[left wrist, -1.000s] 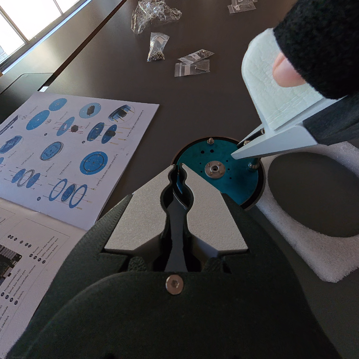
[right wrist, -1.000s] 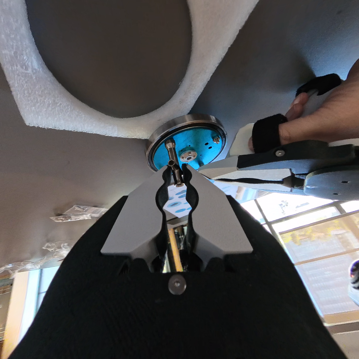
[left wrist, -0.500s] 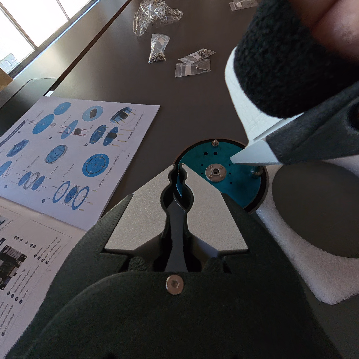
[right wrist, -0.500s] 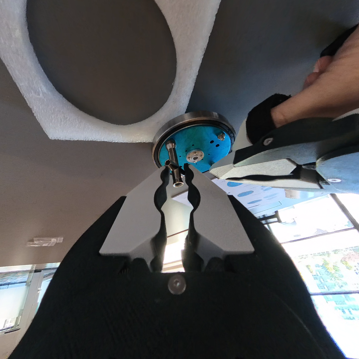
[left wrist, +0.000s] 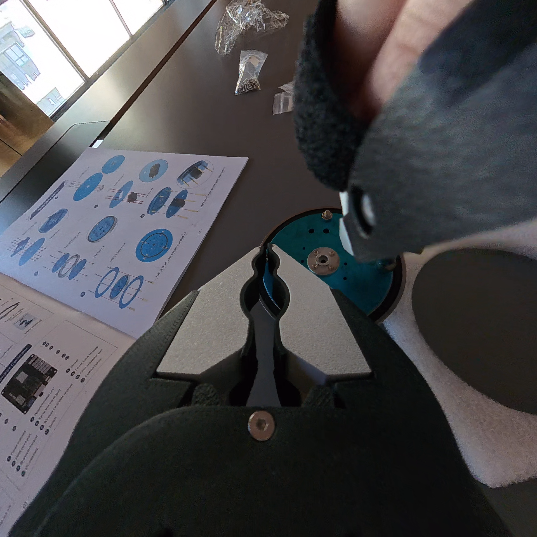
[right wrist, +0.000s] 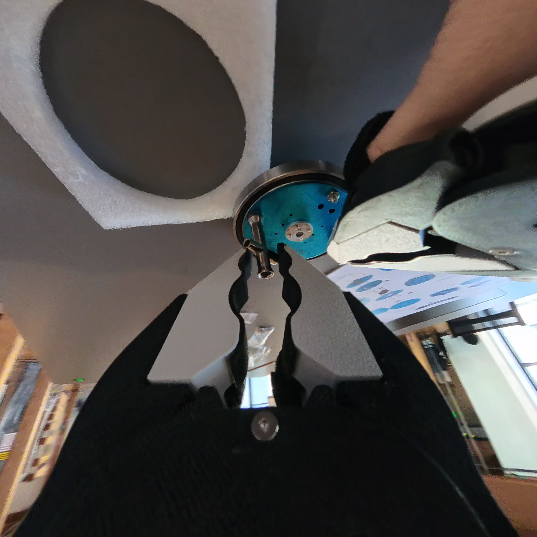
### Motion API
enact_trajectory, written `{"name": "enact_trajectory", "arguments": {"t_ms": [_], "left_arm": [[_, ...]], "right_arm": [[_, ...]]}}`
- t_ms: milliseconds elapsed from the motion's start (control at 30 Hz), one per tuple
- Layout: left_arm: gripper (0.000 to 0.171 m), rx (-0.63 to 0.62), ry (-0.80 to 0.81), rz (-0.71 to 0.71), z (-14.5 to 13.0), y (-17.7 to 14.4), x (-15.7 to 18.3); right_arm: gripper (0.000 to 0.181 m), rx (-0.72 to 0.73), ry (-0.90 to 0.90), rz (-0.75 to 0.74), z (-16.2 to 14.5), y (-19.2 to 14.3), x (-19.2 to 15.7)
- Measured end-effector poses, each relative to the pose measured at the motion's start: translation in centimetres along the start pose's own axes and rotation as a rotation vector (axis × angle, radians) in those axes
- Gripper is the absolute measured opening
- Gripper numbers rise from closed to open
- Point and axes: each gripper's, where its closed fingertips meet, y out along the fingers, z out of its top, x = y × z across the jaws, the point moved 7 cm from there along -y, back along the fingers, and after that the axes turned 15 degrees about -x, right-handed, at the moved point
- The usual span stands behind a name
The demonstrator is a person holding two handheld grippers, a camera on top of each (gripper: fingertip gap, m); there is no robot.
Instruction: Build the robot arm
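A blue round plate (left wrist: pixel 293 241) in a metal ring lies on the dark table, against a white foam sheet (left wrist: pixel 465 436) with a round hole. My left gripper (left wrist: pixel 266 249) is shut on the plate's near rim. It also shows in the right wrist view (right wrist: pixel 334 247), at the plate's (right wrist: pixel 276 209) right edge. My right gripper (right wrist: pixel 263 252) is shut on a small metal socket wrench (right wrist: pixel 261 255) that stands on the plate's left side. In the left wrist view it hangs blurred over the plate (left wrist: pixel 351 232). A silver hub (right wrist: pixel 298 231) sits at the plate's centre.
Two printed sheets with blue diagrams (left wrist: pixel 116 232) lie left of the plate. Small clear bags of screws (left wrist: pixel 250 69) and a crumpled bag (left wrist: pixel 250 20) lie farther back. A person's hand (right wrist: pixel 465 72) holds the left gripper. The foam's hole (right wrist: pixel 139 96) shows bare table.
My right gripper has swung round the plate with the wrench and come closer over the left gripper's view. The left gripper has kept its hold on the rim.
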Motion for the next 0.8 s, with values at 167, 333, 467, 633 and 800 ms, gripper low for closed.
{"name": "enact_trajectory", "arguments": {"t_ms": [167,333,467,633,800], "left_arm": [[0.0,-0.001,-0.017,-0.003,0.0,0.0,0.0],[0.0,0.0,-0.009,0.009,0.0,0.0,0.0],[0.0,0.0,-0.004,0.017,0.0,-0.1,0.1],[0.0,0.0,-0.006,0.013,0.0,0.0,0.1],[0.0,0.001,-0.006,0.009,0.0,0.0,0.0]], "right_arm": [[0.016,-0.014,0.04,0.034,0.1,-0.1,-0.1],[0.016,0.012,0.024,0.016,0.0,-0.1,-0.3],[0.016,0.064,0.024,-0.008,-0.2,-0.1,-0.3],[0.016,0.146,-0.014,-0.126,-0.6,-0.2,-0.2],[0.02,0.26,-0.053,-0.163,-1.2,-0.6,-0.5]]}}
